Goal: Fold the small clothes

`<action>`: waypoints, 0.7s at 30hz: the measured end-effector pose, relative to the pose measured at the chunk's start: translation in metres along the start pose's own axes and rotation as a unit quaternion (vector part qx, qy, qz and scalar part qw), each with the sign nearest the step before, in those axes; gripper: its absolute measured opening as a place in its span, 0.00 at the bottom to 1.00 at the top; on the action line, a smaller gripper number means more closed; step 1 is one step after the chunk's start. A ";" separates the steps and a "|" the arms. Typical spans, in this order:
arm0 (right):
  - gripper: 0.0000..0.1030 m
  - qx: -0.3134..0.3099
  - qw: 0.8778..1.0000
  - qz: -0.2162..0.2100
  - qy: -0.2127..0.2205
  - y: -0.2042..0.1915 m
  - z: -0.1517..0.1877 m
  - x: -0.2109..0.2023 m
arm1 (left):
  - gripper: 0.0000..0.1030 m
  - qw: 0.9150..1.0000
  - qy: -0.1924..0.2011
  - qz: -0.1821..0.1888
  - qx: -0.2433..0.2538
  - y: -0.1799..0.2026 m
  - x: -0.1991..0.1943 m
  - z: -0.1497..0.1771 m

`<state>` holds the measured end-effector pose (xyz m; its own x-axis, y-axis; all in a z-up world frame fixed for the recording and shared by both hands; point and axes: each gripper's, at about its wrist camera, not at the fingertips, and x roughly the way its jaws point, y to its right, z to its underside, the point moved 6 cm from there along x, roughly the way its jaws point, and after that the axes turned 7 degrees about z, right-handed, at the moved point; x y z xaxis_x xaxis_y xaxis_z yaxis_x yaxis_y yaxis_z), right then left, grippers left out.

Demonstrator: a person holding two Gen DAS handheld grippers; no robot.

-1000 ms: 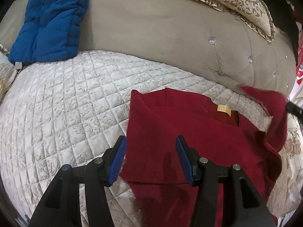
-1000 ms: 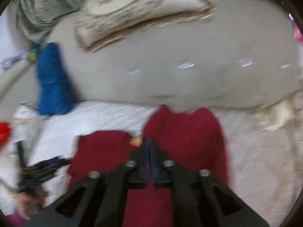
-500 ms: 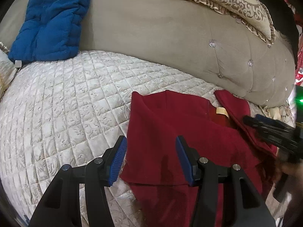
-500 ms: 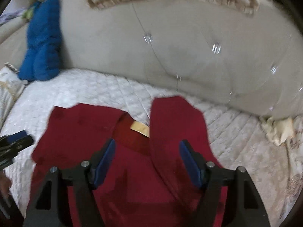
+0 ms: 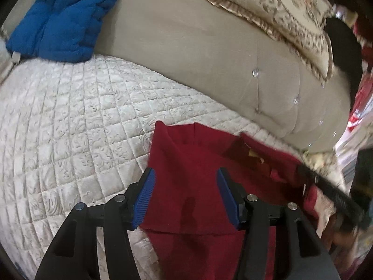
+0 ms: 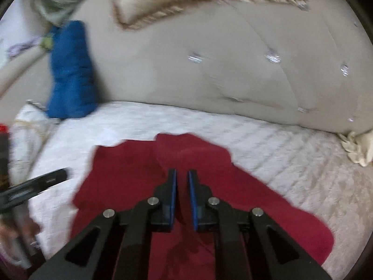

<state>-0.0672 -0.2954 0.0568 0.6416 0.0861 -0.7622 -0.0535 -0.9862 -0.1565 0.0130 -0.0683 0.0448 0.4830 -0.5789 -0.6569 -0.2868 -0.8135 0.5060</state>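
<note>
A dark red garment (image 5: 198, 154) lies flat on the quilted bedspread (image 5: 70, 128), with a tan label (image 5: 254, 154) at its neck. My left gripper (image 5: 185, 175) hovers over the garment's left side; its jaws are opening and the blue pads do not press the cloth. In the right wrist view the garment (image 6: 130, 163) has its right part folded inward. My right gripper (image 6: 181, 172) sits low over that fold with its jaws closed to a thin slit. I cannot tell if cloth is pinched in it. Each gripper shows blurred in the other's view: the right (image 5: 326, 186), the left (image 6: 46, 179).
A tufted beige headboard (image 5: 186, 53) rises behind the bed. A blue quilted cloth (image 5: 63, 16) leans on it at the left, and a patterned pillow (image 5: 279, 11) rests on top. A crumpled cream cloth (image 6: 356, 147) lies at the right.
The right gripper let the raised red sleeve down onto the garment, opened wide, then closed again while sinking toward the cloth. The left jaws spread slightly and the left hand rolled a little.
</note>
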 end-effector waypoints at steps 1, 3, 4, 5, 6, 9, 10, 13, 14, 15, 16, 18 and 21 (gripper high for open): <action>0.10 -0.001 1.000 -0.023 0.000 -0.010 0.005 -0.003 | 0.37 1.000 0.003 0.002 -0.004 -0.001 -0.001 -0.001; 0.10 -0.014 0.999 -0.046 -0.017 -0.029 0.019 0.005 | 0.39 1.000 0.003 0.006 -0.008 -0.001 0.000 -0.001; 0.12 -0.030 0.998 -0.046 -0.040 -0.037 0.032 0.016 | 0.39 1.000 -0.001 0.009 -0.007 0.000 0.002 -0.001; 0.16 -0.036 0.997 -0.043 -0.058 -0.040 0.039 0.023 | 0.39 1.000 -0.007 0.011 -0.003 0.002 0.005 0.001; 0.20 -0.036 0.994 -0.036 -0.092 -0.041 0.051 0.034 | 0.39 1.000 -0.010 0.012 0.001 0.005 0.008 0.002; 0.35 -0.001 0.992 -0.046 -0.117 -0.032 0.067 0.029 | 0.39 0.999 -0.021 0.005 0.024 0.013 0.018 0.006; 0.38 0.008 0.993 -0.048 -0.106 -0.027 0.067 0.019 | 0.39 0.999 -0.023 0.002 0.030 0.015 0.020 0.007; 0.55 0.029 0.996 -0.031 -0.077 -0.005 0.067 -0.018 | 0.39 0.998 -0.030 -0.004 0.055 0.025 0.032 0.009; 0.59 0.031 0.997 -0.023 -0.071 0.004 0.068 -0.029 | 0.39 0.998 -0.031 -0.009 0.062 0.027 0.037 0.009; 0.60 0.032 0.997 -0.013 -0.065 0.014 0.071 -0.042 | 0.39 0.997 -0.033 -0.010 0.065 0.030 0.042 0.009; 0.60 0.034 0.998 -0.005 -0.061 0.021 0.070 -0.048 | 0.39 0.997 -0.038 -0.005 0.066 0.031 0.047 0.009; 0.61 0.045 0.997 0.011 -0.055 0.039 0.074 -0.066 | 0.38 0.996 -0.054 0.005 0.066 0.034 0.059 0.009; 0.65 0.072 0.996 0.025 -0.049 0.064 0.086 -0.085 | 0.11 0.994 -0.068 -0.018 0.088 0.039 0.079 0.012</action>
<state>-0.1905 -0.3541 0.0574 0.5586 0.0584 -0.8274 -0.1969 -0.9597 -0.2007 0.0304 -0.1458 0.0061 0.3828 -0.5425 -0.7478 -0.4179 -0.8236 0.3835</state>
